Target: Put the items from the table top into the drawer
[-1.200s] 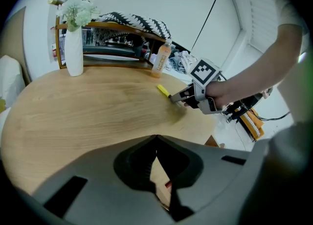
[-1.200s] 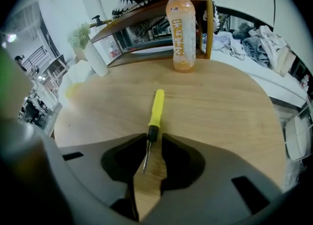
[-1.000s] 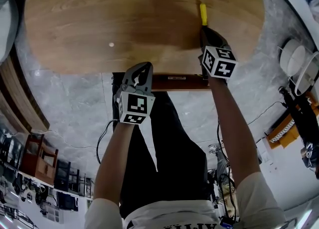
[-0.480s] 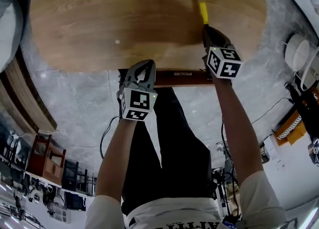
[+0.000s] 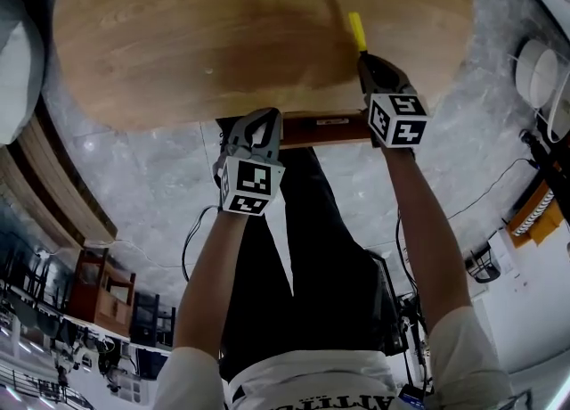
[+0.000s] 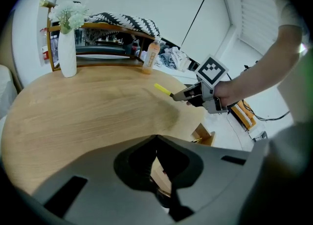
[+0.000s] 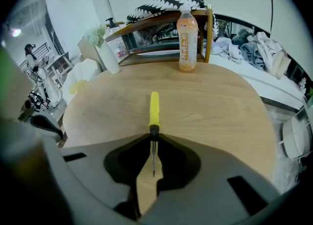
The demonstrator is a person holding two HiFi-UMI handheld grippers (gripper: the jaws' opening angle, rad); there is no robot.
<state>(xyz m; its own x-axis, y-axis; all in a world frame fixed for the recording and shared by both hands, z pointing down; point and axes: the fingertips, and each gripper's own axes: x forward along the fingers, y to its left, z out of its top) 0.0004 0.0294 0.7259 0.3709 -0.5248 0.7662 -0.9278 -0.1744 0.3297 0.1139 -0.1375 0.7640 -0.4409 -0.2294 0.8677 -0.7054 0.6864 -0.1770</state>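
Observation:
A tool with a yellow handle (image 7: 154, 109) and a thin metal shaft sticks out over the round wooden table (image 5: 223, 34). My right gripper (image 7: 153, 133) is shut on it just behind the handle and holds it a little above the tabletop near the front right edge. From the head view the tool (image 5: 356, 32) points away from me beyond the right gripper (image 5: 365, 56). A brown drawer (image 5: 312, 129) shows under the table's near edge. My left gripper (image 5: 265, 116) is at the drawer's left end with its jaws together; what they touch is hidden.
An orange drink bottle (image 7: 186, 40) stands at the table's far side, in front of a wooden shelf (image 7: 161, 23). A white vase of flowers (image 6: 67, 48) stands at the far left. White round things (image 5: 534, 78) lie on the floor to the right.
The head view has shifted slightly. Both grippers keep their places at the table's near edge, and the right one still holds the tool.

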